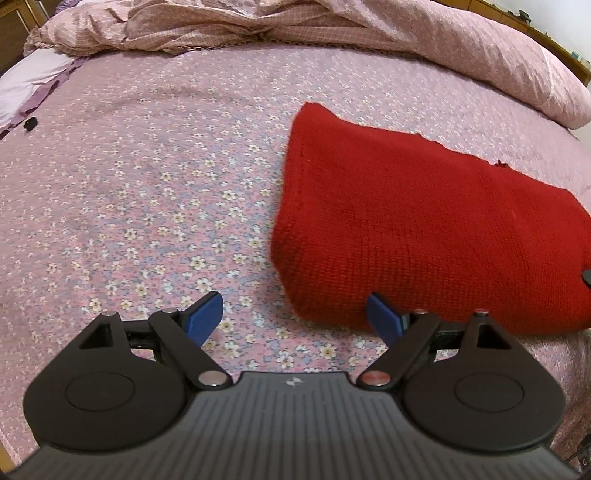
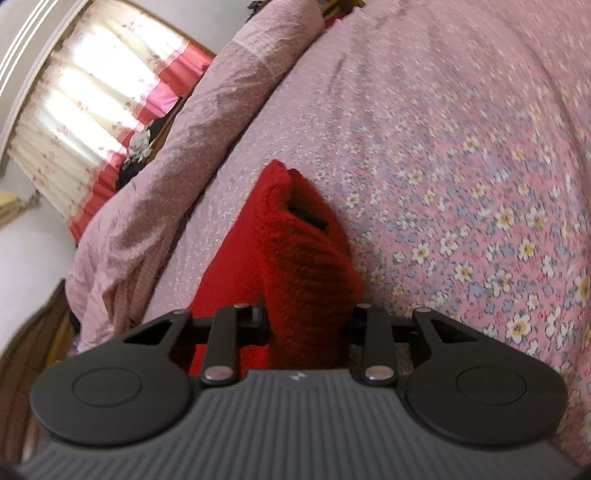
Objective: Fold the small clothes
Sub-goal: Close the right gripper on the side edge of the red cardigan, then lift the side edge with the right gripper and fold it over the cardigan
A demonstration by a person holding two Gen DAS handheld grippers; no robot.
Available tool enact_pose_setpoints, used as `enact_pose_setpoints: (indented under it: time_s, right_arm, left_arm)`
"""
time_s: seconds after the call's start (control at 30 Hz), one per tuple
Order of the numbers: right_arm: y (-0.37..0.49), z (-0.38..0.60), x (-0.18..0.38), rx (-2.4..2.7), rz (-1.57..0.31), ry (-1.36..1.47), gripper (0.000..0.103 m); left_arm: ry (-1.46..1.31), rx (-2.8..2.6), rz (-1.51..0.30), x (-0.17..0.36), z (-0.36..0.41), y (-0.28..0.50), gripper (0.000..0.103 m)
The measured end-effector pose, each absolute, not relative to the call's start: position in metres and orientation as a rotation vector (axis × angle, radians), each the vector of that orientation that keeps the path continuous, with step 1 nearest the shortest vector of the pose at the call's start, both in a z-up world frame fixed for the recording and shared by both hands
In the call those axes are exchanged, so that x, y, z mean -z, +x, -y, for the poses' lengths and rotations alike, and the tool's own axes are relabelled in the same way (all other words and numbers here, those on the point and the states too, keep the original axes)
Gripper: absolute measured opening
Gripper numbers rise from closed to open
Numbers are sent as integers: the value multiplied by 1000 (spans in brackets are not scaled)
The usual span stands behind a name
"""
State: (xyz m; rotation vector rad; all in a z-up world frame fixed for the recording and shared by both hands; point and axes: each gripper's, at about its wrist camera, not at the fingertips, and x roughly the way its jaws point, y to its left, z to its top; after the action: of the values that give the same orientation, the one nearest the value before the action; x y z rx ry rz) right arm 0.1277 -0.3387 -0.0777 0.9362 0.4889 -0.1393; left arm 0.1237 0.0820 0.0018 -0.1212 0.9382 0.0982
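A red knit garment [image 1: 424, 229] lies folded on the flowered pink bedsheet [image 1: 147, 192], to the right in the left wrist view. My left gripper [image 1: 295, 319] hovers at the garment's near left corner, open, its blue pads [image 1: 205, 315] wide apart with only sheet between them. One blue pad stands just in front of the garment's near edge. In the right wrist view the red knit garment [image 2: 295, 236] is bunched into a raised fold running away from me. My right gripper [image 2: 308, 321] is shut on that fold, and the cloth hides its pads.
A crumpled pink quilt [image 1: 332, 33] is heaped along the back of the bed and shows as a quilt roll [image 2: 192, 147] beside the garment. A small black object [image 1: 29, 123] lies at the sheet's far left. A curtained window [image 2: 92, 110] is beyond the bed.
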Motion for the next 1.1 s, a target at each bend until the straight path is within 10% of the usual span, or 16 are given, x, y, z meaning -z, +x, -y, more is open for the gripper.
enact_pose_setpoints:
  time_s: [1.1]
  right_arm:
    - [152,250,-35,-120,-316,376,25]
  left_arm:
    - [-178,-181,-897,-16,-140,116,88]
